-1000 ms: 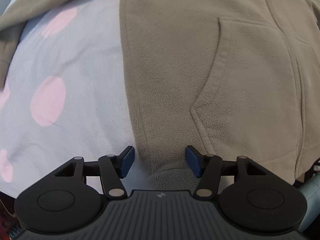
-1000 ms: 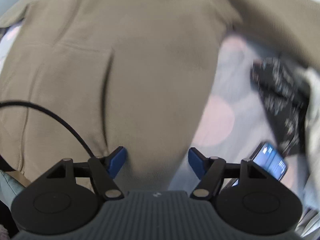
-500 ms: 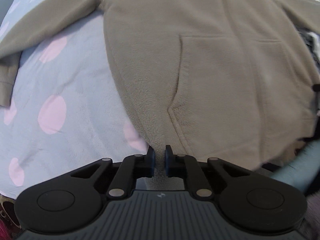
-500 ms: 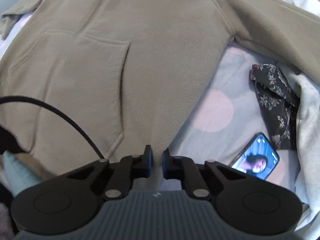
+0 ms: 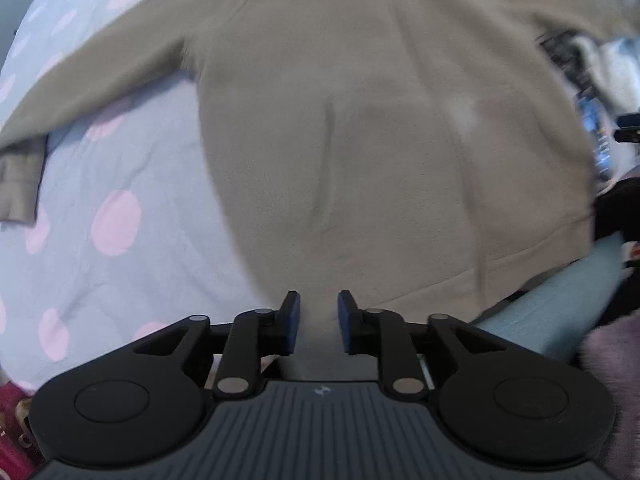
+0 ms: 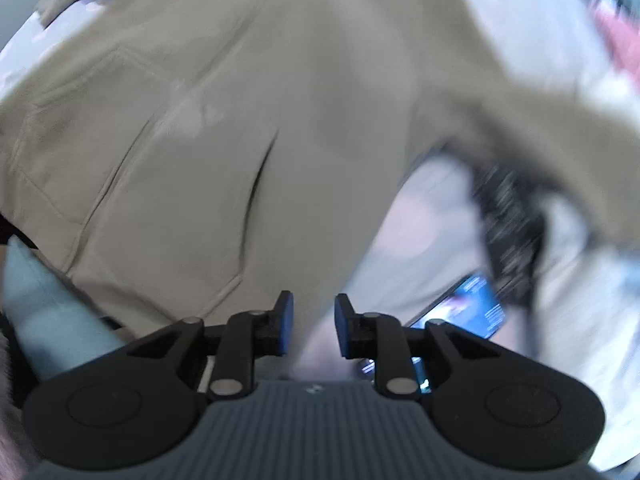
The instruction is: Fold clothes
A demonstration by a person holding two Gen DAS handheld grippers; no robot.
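Observation:
A tan fleece hoodie lies front up on a lilac bedspread with pink dots, its sleeves spread out to the sides. My left gripper points down over the hem's left corner. Its jaws are opening, and a bunch of hem fabric still fills the gap between the pads. My right gripper is at the hem's right corner of the hoodie. Its jaws are opening too, with the fabric edge running in between them. The hem rises off the bed toward both grippers. Both views are blurred.
A phone with a lit screen lies on the bedspread just right of the hoodie. Beside it are a dark floral cloth and a whitish garment. A teal cushion sits at the bed's near edge.
Both grippers closed on the hoodie's hem corners and rose, lifting the hem, so more of the hoodie shows. Since half a second ago both pairs of jaws stand wider apart.

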